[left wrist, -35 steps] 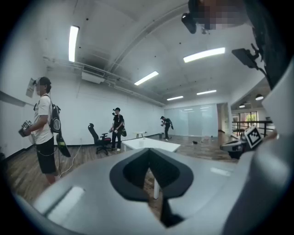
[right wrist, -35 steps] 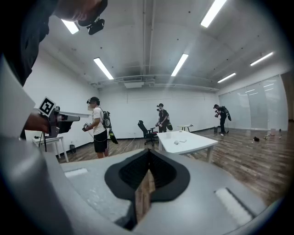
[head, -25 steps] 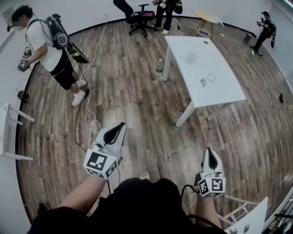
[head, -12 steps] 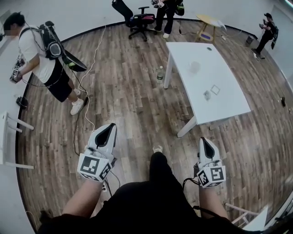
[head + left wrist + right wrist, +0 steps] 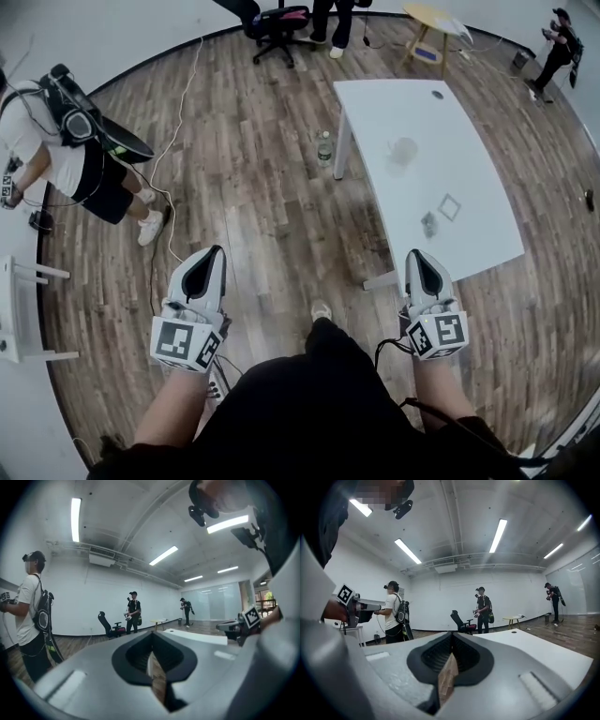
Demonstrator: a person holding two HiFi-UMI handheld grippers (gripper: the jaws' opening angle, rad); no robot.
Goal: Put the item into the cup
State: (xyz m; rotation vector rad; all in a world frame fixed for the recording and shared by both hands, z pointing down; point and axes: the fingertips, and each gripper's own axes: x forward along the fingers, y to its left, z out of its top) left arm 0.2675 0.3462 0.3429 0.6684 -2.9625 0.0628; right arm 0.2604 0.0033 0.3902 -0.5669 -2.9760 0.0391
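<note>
- We hold our left gripper and our right gripper out in front, both pointing to 12 o'clock.
- Both have their jaws pressed together, with nothing in them.
- The white table is at 1 o'clock from us.
- A small grey item lies on it, at 12 o'clock from our right gripper.
- The clear cup stands on the table too, at 11 o'clock from the item, apart from it.

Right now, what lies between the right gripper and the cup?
Head view: white table, with a small grey item and a square outline just right of that line.
</note>
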